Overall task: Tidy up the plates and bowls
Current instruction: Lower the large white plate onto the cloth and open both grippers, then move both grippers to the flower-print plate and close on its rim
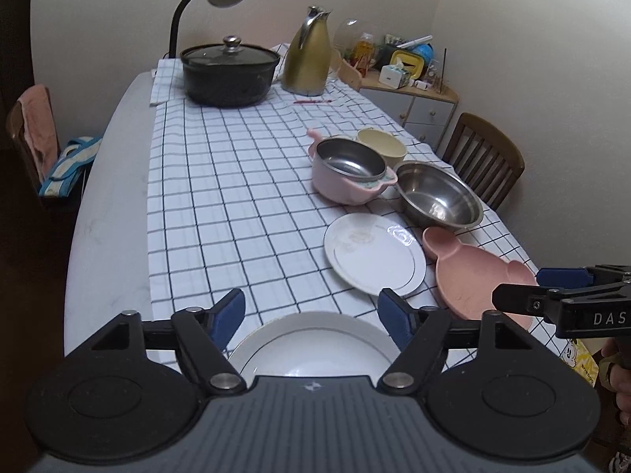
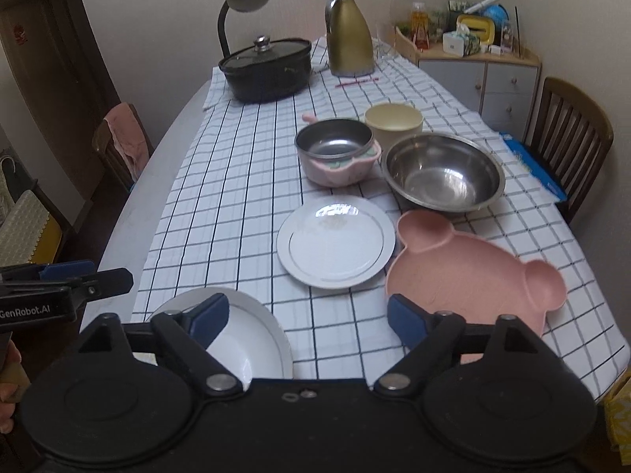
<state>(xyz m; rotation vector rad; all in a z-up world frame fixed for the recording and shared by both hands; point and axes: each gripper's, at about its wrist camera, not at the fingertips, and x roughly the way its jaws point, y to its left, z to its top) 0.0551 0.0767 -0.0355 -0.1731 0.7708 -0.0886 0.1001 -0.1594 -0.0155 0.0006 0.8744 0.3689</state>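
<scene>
Seven dishes sit on the checked tablecloth [image 2: 236, 181] that covers the long table [image 1: 106, 205], and none holds any food. At the far end the black pot [image 2: 268, 69] is shut under its glass lid, with the gold thermos jug [image 2: 349, 35] just beside it. Nearer, toward the right edge, the wide steel bowl [image 2: 443, 171] stands empty. Touching its near rim lies the pink bear-shaped plate [image 2: 469, 272], its ear compartments bare. The flat white plate [image 2: 335, 248] lies just left of that one, with a faint stain near its middle. At the near edge lies the deep white plate [image 1: 311, 347], empty as well. Behind the flat plate, the pink pot [image 2: 335, 171] carries a small steel bowl [image 2: 333, 140] nested inside it, and the cream bowl [image 2: 394, 120] stands just behind, touching or nearly so.

Both grippers hang above the near end of the table. The left gripper [image 1: 311, 315] has its jaws spread apart over the deep white plate, gripping nothing. The right gripper [image 2: 307, 321] also stands released, with only cloth between its fingers.
</scene>
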